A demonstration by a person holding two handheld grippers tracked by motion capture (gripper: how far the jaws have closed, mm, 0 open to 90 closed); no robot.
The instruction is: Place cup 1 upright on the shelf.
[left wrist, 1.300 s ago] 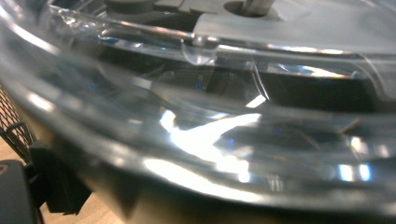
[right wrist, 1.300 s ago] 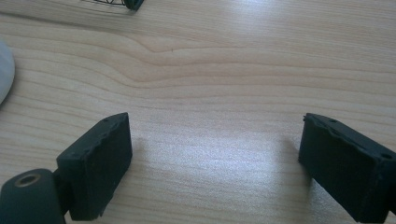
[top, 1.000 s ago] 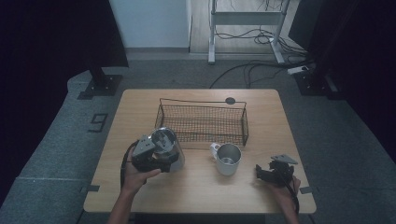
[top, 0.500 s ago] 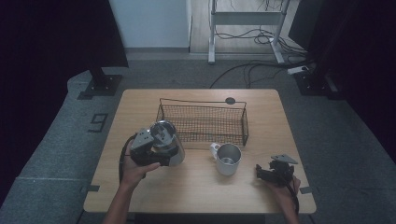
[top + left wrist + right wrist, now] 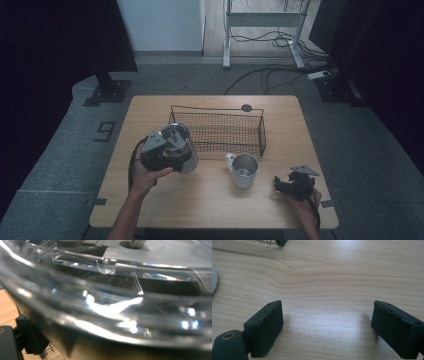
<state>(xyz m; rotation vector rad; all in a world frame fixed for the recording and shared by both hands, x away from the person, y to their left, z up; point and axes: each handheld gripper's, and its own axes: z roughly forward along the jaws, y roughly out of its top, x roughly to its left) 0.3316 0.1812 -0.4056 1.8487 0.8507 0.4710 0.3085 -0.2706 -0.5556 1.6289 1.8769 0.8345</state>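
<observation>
Left hand: we are seeing the left hand (image 5: 150,176) coming in from the bottom of the high view, forearm slanting up and to the right, fingers wrapped around the left gripper (image 5: 162,152).
Left gripper pose: it is sitting over the near-left part of the surface (image 5: 210,210), pointing toward the wire basket (image 5: 218,131).
Left jaws: they are gripping a steel pot with a glass lid (image 5: 176,147); in the left gripper view the clear lid (image 5: 112,302) is pressing right up against the camera, with 1 black jaw showing at the lower left.
Pot position: it is hanging tilted in the grip, its top turned up toward the high camera, just in front of the basket's near-left corner; whether it is touching the surface we cannot tell.
Pot contents: we cannot tell what is inside through the reflections.
Right hand: the right hand (image 5: 305,202) is resting near the front-right corner of the surface, holding the right gripper (image 5: 292,184) low.
Right jaws: in the right gripper view the 2 black jaws are standing wide apart with bare wood between them.
Mug: a metal mug (image 5: 244,170) is standing upright between the 2 grippers, just in front of the basket's near-right corner, handle toward the left; it is looking empty.
Basket: nothing is lying in it.
</observation>
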